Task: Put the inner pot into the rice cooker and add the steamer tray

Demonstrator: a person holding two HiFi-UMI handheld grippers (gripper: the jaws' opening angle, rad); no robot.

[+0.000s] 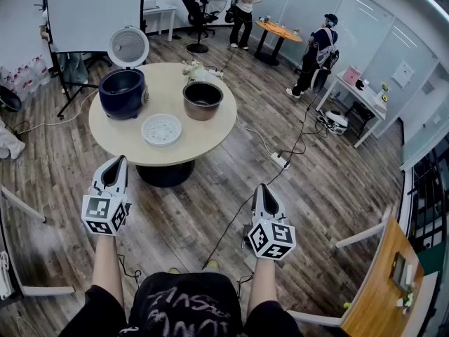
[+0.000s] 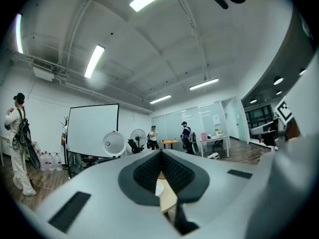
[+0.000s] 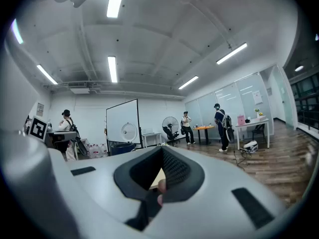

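Metal pot [image 1: 203, 100] is standing mouth-up on table [image 1: 226, 121], right of open cooker [image 1: 122, 92]; tray [image 1: 162, 129] is lying flat. Left gripper [image 1: 118, 160] and right gripper [image 1: 261, 187] are hovering level, closed, empty.

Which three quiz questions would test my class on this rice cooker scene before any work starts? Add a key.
1. True or false: the inner pot already sits inside the rice cooker.
2. The steamer tray lies: A) on the table; B) inside the rice cooker; C) on top of the inner pot.
3. Fill in: the jaws of the left gripper and the right gripper are both ____, with nothing held.

Key: 1 false; 2 A; 3 shut.
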